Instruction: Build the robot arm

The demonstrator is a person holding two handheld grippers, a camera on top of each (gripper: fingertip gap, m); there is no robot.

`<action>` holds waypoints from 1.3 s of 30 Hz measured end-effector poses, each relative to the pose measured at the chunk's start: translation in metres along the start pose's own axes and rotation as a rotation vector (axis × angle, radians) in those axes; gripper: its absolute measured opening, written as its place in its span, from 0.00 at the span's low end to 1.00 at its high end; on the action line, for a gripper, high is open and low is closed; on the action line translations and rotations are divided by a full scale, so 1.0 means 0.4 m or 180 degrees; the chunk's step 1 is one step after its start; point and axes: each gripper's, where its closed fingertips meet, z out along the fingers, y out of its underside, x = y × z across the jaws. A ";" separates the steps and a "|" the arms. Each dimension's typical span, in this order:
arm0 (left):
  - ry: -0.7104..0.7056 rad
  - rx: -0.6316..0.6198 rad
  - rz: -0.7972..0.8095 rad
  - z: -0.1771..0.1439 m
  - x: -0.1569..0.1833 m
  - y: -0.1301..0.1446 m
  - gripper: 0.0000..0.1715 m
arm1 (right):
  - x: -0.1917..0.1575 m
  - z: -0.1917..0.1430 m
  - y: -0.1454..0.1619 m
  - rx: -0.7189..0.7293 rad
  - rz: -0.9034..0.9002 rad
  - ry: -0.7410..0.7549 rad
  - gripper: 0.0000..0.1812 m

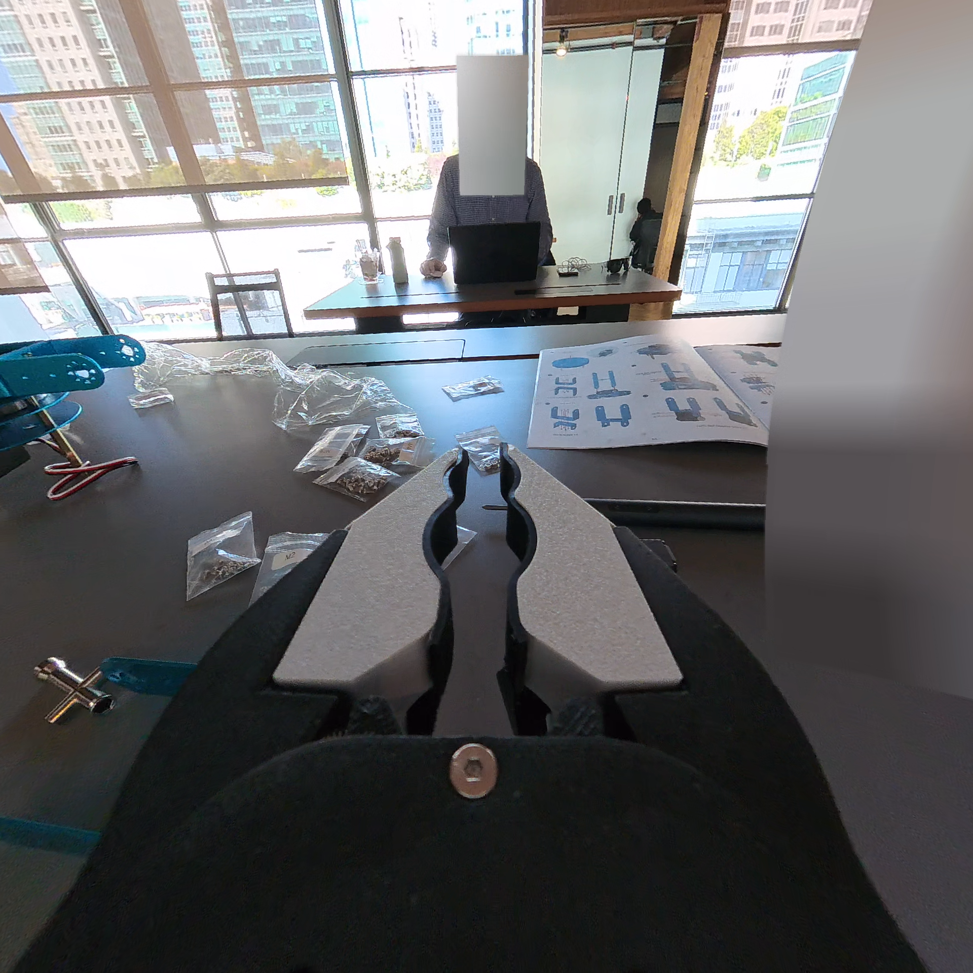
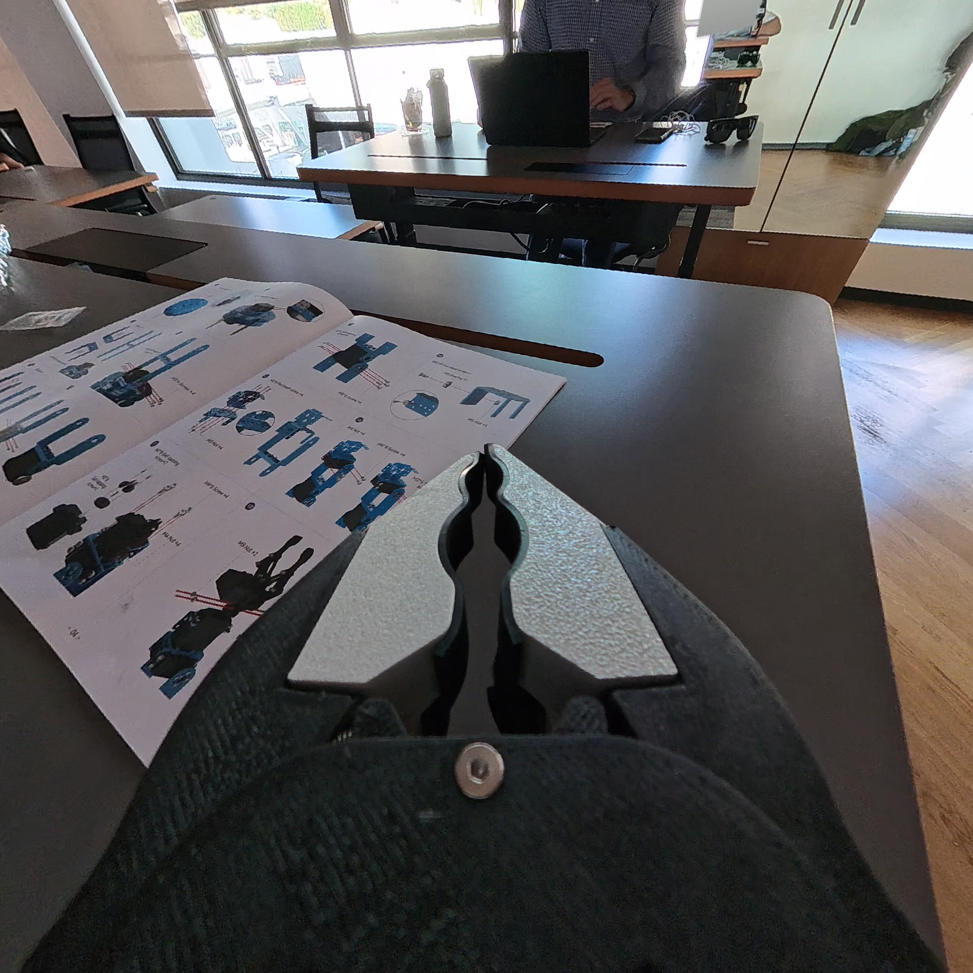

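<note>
My left gripper (image 1: 483, 454) is open a little and empty, held above a dark table (image 1: 158, 526). A small clear bag of screws (image 1: 482, 447) lies on the table just past its fingertips. Several more screw bags (image 1: 363, 455) lie to its left, and a black screwdriver (image 1: 679, 513) lies to its right. My right gripper (image 2: 484, 454) is shut and empty, above the dark table (image 2: 684, 421), with its tips at the right edge of an open instruction booklet (image 2: 237, 447).
A silver cross wrench (image 1: 76, 687) and blue metal parts (image 1: 142, 674) lie at the front left. A blue assembly with a red-white cable (image 1: 58, 389) stands at the far left. Crumpled clear plastic (image 1: 295, 384) lies behind. A person sits at a laptop (image 1: 495, 250) on the far table. The booklet (image 1: 647, 395) also shows at right. The gap from one gripper's tips to the other's is roughly 55 centimetres. From my left tips it is roughly 15 centimetres to the black screwdriver (image 1: 679, 513); from my right, 40 centimetres.
</note>
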 end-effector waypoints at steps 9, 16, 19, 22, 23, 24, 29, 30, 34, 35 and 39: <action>0.0142 -0.0025 0.0014 0.000 0.017 0.003 0.00 | 0.001 0.001 0.000 -0.0003 -0.0001 0.0020 0.00; 0.0164 -0.0050 0.0031 0.002 0.020 0.005 0.00 | -0.003 0.009 0.007 -0.0084 -0.0091 0.0058 0.00; 0.0180 -0.0021 -0.0017 0.000 0.018 0.002 0.00 | 0.002 0.008 0.007 -0.0074 -0.0011 0.0052 0.00; 0.0188 -0.0019 -0.0027 -0.001 0.018 0.002 0.00 | 0.003 0.010 0.010 -0.0104 0.0018 0.0043 0.00; 0.0187 -0.0018 -0.0022 -0.001 0.018 0.002 0.00 | 0.002 0.011 0.011 -0.0114 0.0014 0.0040 0.00; 0.0185 -0.0016 -0.0019 -0.001 0.018 0.002 0.00 | 0.001 0.012 0.012 -0.0126 0.0008 0.0033 0.00; 0.0177 -0.0030 -0.0002 0.000 0.019 0.003 0.00 | 0.000 0.014 0.015 -0.0155 0.0041 -0.0006 0.00; 0.0177 -0.0033 0.0005 0.000 0.020 0.004 0.00 | -0.001 0.014 0.015 -0.0158 0.0046 -0.0011 0.00; 0.0173 -0.0029 0.0013 0.000 0.020 0.003 0.00 | -0.005 0.015 0.013 -0.0141 0.0066 -0.0068 0.00; 0.0176 -0.0026 0.0006 0.000 0.020 0.003 0.00 | -0.005 0.016 0.013 -0.0140 0.0067 -0.0074 0.00; 0.0213 -0.0009 -0.0006 -0.001 0.022 0.001 0.00 | -0.011 0.022 0.010 -0.0129 0.0061 -0.0132 0.00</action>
